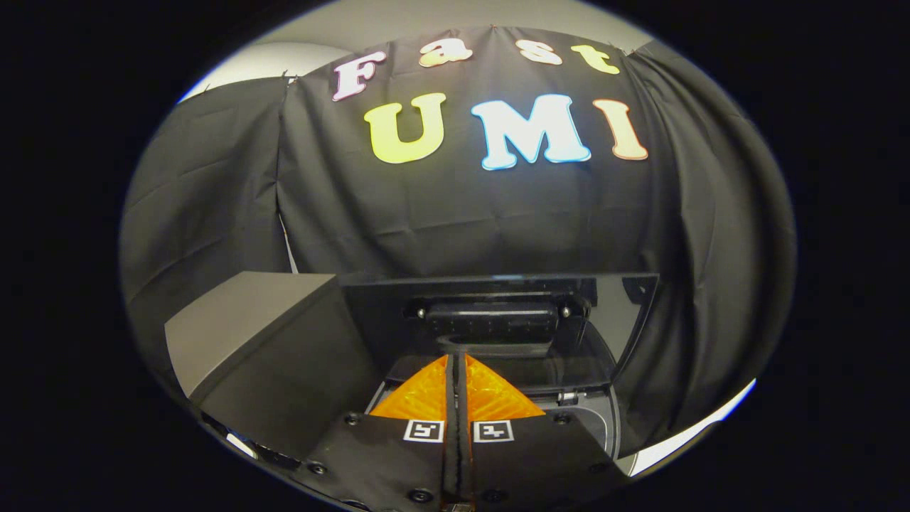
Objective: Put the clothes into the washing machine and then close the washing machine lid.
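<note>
gripper (457,370): fingers pressed together, nothing between them
lid (498,313): upright, open, just ahead of fingers
step: looks like lid-closing
next: push lid down

The place is a staged recording booth, not a lived-in home. Black cloth (441,213) hangs in creased folds as its back and side walls, pinned along the top, with a pale plain wall (313,53) showing above it. A single household appliance stands inside: a dark washing machine (277,370) with its lid (498,313) raised upright against the cloth. The tool (458,370), its fingers closed together with nothing between them, points at that lid, a sign of a demonstration set-up.
</note>
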The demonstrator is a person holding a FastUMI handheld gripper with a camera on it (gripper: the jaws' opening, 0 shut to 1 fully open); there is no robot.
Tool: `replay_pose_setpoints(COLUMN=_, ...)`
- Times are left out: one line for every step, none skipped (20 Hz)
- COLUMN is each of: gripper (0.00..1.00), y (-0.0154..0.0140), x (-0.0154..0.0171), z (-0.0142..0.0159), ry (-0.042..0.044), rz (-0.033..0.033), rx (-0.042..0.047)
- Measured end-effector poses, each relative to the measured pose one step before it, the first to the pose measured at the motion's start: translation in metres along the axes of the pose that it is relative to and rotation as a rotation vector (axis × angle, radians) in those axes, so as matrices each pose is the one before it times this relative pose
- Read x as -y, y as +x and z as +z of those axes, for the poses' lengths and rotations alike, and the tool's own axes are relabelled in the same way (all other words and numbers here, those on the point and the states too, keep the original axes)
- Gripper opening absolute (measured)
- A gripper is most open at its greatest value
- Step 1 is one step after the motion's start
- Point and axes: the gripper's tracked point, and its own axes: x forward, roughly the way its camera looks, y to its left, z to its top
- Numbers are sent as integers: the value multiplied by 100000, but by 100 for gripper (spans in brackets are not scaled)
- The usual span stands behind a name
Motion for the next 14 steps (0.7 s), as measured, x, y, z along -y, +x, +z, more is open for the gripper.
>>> replay_pose_setpoints(gripper=1, y=216, x=175, z=-850, ry=995, rz=-847, rx=-2611)
replay_pose_setpoints(gripper=1, y=150, x=101, z=-1165, ry=1550, rz=-290, rx=-2698)
replay_pose_setpoints(gripper=2, y=150, x=1, z=-937, ry=1833, rz=133, rx=-3031)
replay_pose_setpoints(gripper=2, y=194, x=104, z=-1125, ry=939, rz=-450, rx=-4136)
replay_pose_setpoints(gripper=26, y=225, x=311, z=-752, ry=-271, rz=-1415, rx=-2140)
replay_pose_setpoints(gripper=50, y=-133, x=190, z=-643, ry=-432, rz=-693, rx=-693)
replay_pose_setpoints(gripper=75, y=-190, x=235, z=-561, ry=-421, rz=-1724, rx=-118)
replay_pose_setpoints(gripper=99, y=426, x=265, z=-8, ry=-367, rz=-1043, rx=-471)
replay_pose_setpoints(gripper=98, y=-273, x=3, z=-29, ry=-44, rz=-657, rx=-510)
replay_pose_setpoints(gripper=98, y=368, x=145, z=-183, ry=-5, rz=-427, rx=-638)
replay_pose_setpoints(gripper=98, y=-141, x=58, z=-20, ry=-13, rz=-365, rx=-368)
replay_pose_setpoints(gripper=98, y=81, x=-9, z=-113, ry=-90, rz=-395, rx=-326)
replay_pose_setpoints(gripper=98, y=25, x=-45, z=17, ry=-126, rz=-200, rx=-414)
replay_pose_setpoints(gripper=98, y=41, x=143, z=-180, ry=-151, rz=-282, rx=-395)
